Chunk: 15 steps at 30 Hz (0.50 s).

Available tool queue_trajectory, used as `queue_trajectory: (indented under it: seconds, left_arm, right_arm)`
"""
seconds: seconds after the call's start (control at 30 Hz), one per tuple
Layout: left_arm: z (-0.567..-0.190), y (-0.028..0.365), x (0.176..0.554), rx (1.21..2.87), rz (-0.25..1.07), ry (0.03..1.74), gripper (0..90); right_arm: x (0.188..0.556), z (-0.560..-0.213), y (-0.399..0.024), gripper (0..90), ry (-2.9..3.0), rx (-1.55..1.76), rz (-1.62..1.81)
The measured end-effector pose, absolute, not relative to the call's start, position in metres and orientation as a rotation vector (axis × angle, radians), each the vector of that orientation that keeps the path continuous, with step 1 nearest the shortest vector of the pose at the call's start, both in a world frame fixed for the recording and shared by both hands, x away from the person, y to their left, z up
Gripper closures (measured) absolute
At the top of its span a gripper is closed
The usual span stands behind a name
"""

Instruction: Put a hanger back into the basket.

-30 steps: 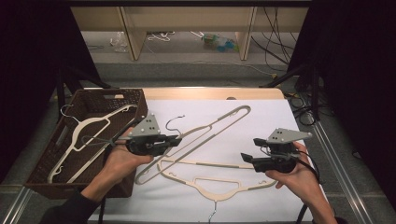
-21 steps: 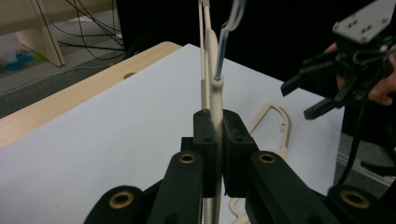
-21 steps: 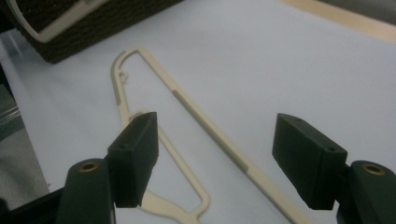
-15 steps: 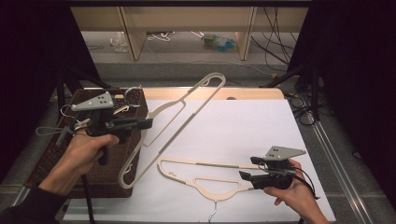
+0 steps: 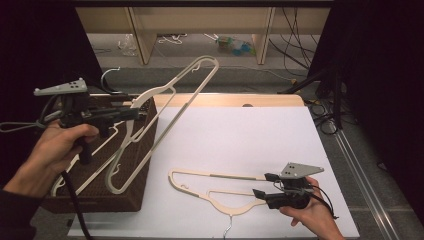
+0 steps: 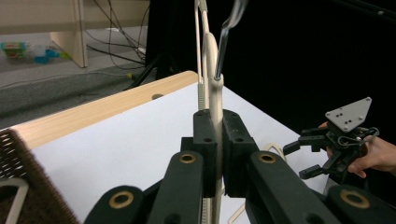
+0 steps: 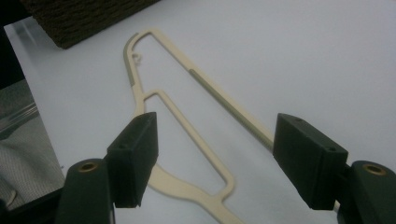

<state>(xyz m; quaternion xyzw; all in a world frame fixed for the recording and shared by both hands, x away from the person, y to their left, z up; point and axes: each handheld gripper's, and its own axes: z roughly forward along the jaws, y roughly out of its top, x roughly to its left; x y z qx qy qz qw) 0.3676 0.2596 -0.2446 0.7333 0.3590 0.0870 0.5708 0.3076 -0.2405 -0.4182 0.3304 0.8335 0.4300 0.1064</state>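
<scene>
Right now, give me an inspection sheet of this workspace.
Surface: white table top, wooden far edge.
Job's things: lifted hanger over wicker basket; second hanger flat on the table; more hangers in the basket.
Clutter: nothing seen.
Tools: left tool shut on lifted hanger near its hook; right tool open over second hanger.
Cables: one trails from each tool; more on the floor beyond.
Surroundings: wooden shelf legs, dark curtains.

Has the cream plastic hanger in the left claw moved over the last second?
Yes. The cream plastic hanger, clamped in the left claw, went from flat on the white table up and left, over the brown wicker basket.
</scene>
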Motion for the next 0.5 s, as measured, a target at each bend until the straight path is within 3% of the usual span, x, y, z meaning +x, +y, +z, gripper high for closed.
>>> queue_trajectory:
  seconds: [0.5]
  left_arm:
    - [-0.243,0.314,0.377,1.716,0.261,0.91,86.1]
  right_arm:
    - [0.305,-0.424,-0.236,30.9,2.478,0.964,1.271]
